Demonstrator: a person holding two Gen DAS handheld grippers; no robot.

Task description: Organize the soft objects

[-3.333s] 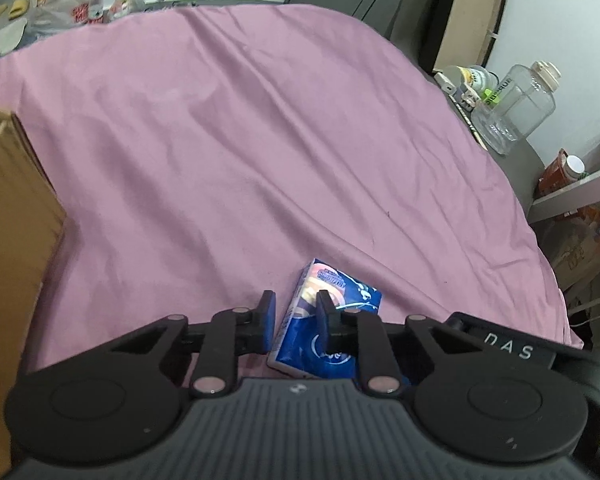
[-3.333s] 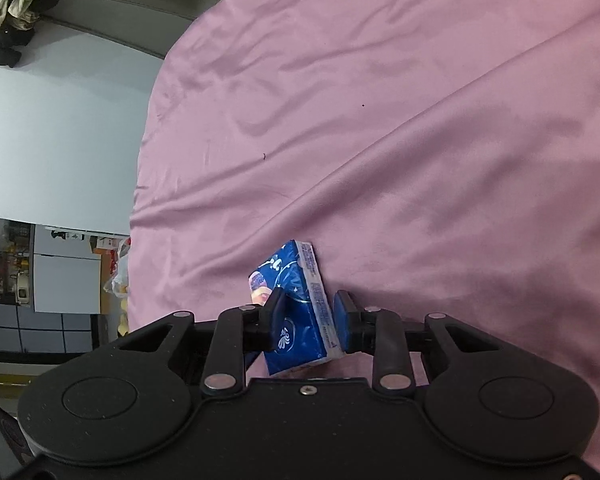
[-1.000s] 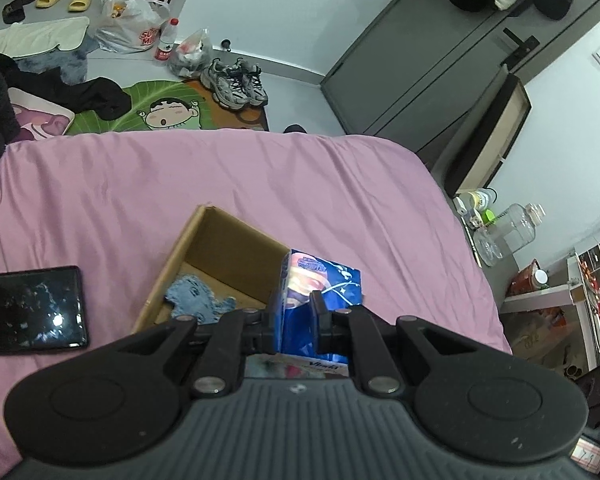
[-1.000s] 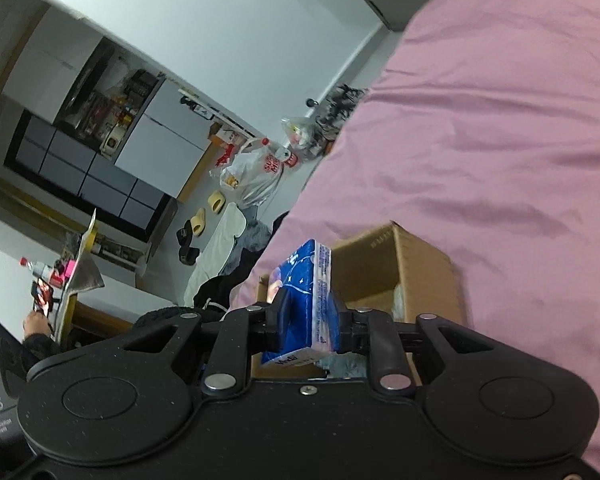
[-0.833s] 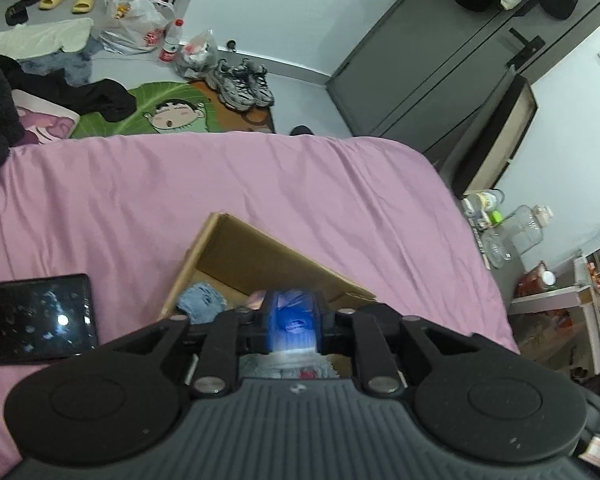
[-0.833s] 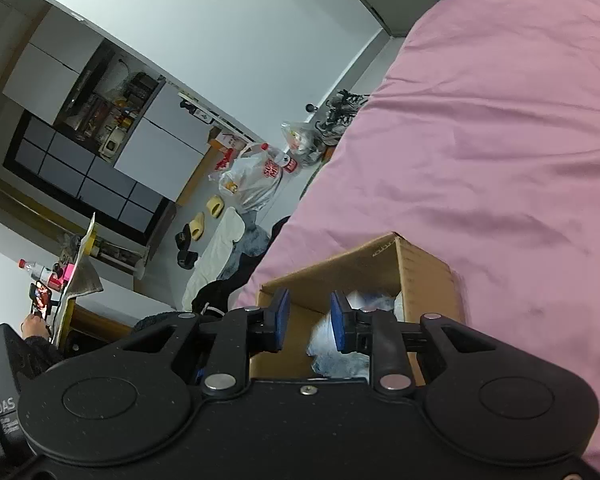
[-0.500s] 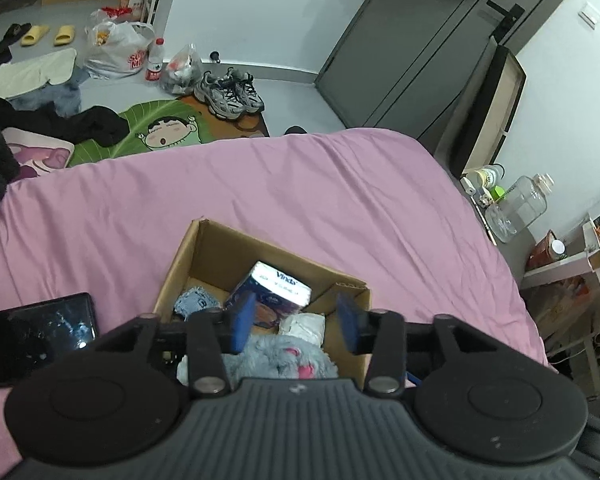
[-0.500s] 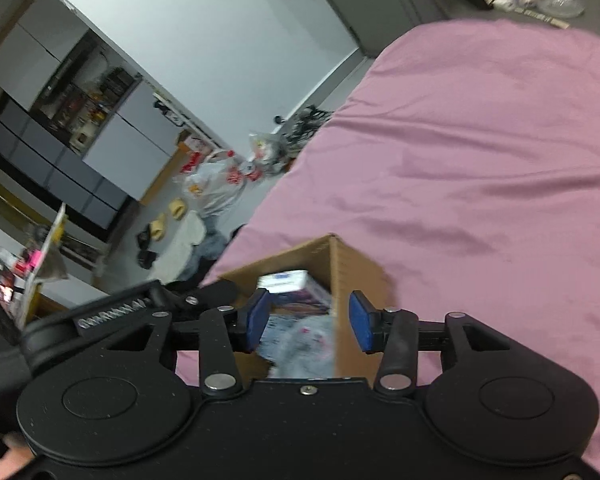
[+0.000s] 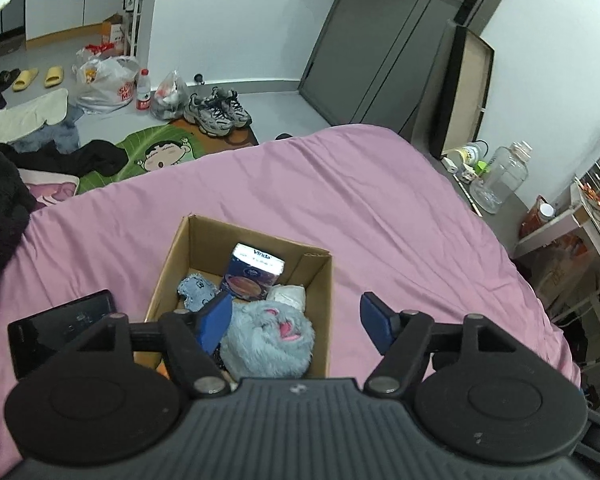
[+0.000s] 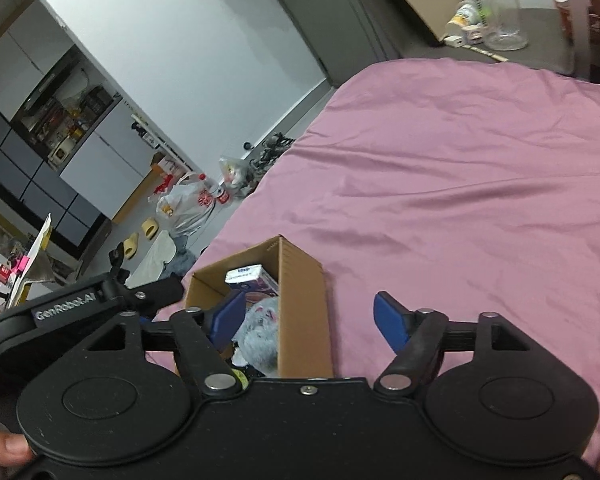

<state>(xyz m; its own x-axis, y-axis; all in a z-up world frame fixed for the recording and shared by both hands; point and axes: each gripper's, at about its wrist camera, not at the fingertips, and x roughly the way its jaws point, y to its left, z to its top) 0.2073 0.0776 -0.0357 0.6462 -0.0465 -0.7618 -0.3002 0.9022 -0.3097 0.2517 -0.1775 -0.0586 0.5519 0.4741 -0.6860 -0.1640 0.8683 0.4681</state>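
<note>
Pink sheet [image 9: 340, 184] is covering the bed, and everything is sitting on it. At the left in the left wrist view a dark phone [image 9: 60, 322] is lying flat just beside the cardboard box [image 9: 328, 304], which is standing open. Inside the box, a blue cloth [image 9: 194, 290] is resting against the left wall, a tissue pack [image 9: 254, 274] is leaning toward the back, a white bundle [image 9: 290, 296] is sitting at its right, and a fluffy grey-blue plush [image 9: 268, 338] is filling the near end. The left gripper [image 9: 296, 320] is hovering above the box with its jaws spread wide and nothing between them; its left finger is over the box's interior, its right finger over bare sheet.

In the right wrist view the box [image 10: 304, 304] is showing its side wall, with the tissue pack [image 10: 250, 278] and plush [image 10: 260, 338] visible inside. The right gripper [image 10: 310, 320] is likewise gaping, empty, straddling that wall. Further right, the sheet [image 10: 460, 200] is lying bare.
</note>
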